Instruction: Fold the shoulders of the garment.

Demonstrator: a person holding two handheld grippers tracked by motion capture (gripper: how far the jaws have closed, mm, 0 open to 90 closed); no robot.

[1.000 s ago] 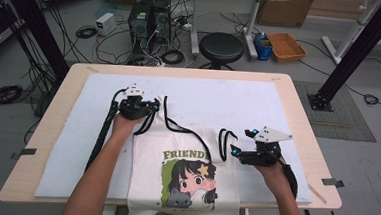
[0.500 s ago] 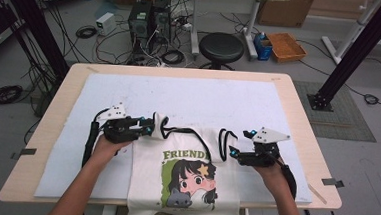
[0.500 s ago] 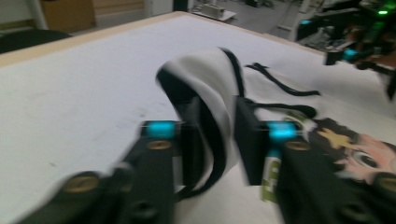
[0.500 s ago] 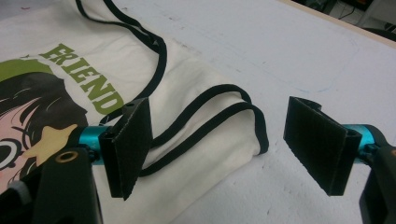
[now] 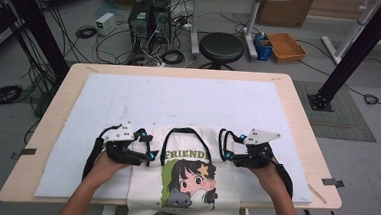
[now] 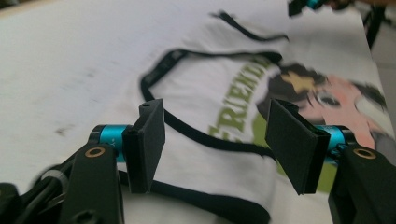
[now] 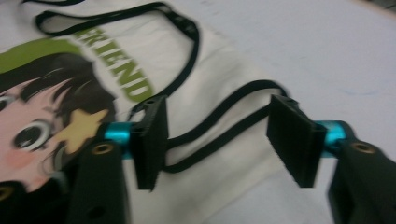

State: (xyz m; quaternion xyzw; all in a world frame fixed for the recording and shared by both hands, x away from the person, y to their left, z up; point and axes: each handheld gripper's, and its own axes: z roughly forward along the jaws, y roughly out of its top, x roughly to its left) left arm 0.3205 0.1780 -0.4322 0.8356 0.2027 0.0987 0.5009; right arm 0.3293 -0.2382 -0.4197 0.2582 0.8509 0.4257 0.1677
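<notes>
Left gripper [image 5: 143,147] slid to the bag's [image 5: 186,185] near-left corner, jaws opening.

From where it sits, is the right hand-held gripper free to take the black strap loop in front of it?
Probably yes: the right hand-held gripper has open jaws either side of the black strap loop on the white printed tote bag, nothing between.

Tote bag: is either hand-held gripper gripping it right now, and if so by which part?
Neither. The left hand-held gripper and the right hand-held gripper stand open over the tote bag, black straps lying loose between the pads.
</notes>
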